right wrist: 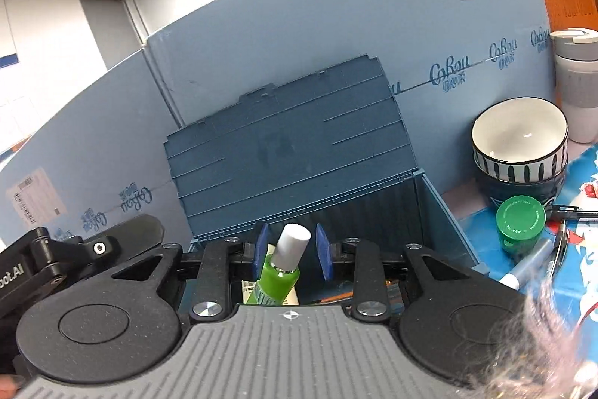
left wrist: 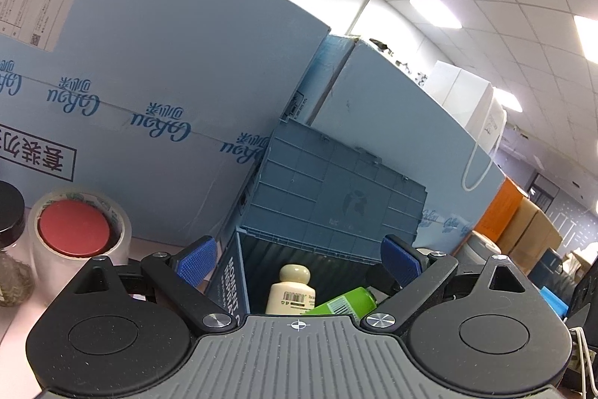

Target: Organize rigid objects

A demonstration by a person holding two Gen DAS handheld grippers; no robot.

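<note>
A dark blue storage box [left wrist: 329,197] stands open with its lid raised against blue cartons. Inside lie a cream bottle [left wrist: 289,290] and a green bottle [left wrist: 345,301]. My left gripper [left wrist: 297,258] is open and empty above the box. In the right wrist view my right gripper [right wrist: 292,255] is over the same box [right wrist: 291,152]. Its blue pads [right wrist: 323,255] stand slightly apart on either side of the green bottle with a white cap [right wrist: 286,262]. A gap shows on both sides, so the bottle is not clamped.
A tape roll with a red lid inside [left wrist: 76,234] and a dark-capped jar [left wrist: 9,234] stand left. Right of the box are stacked bowls [right wrist: 519,152], a green-lidded jar [right wrist: 520,223], pens [right wrist: 530,260] and a white tumbler [right wrist: 577,85]. Large blue cartons [left wrist: 149,81] wall the back.
</note>
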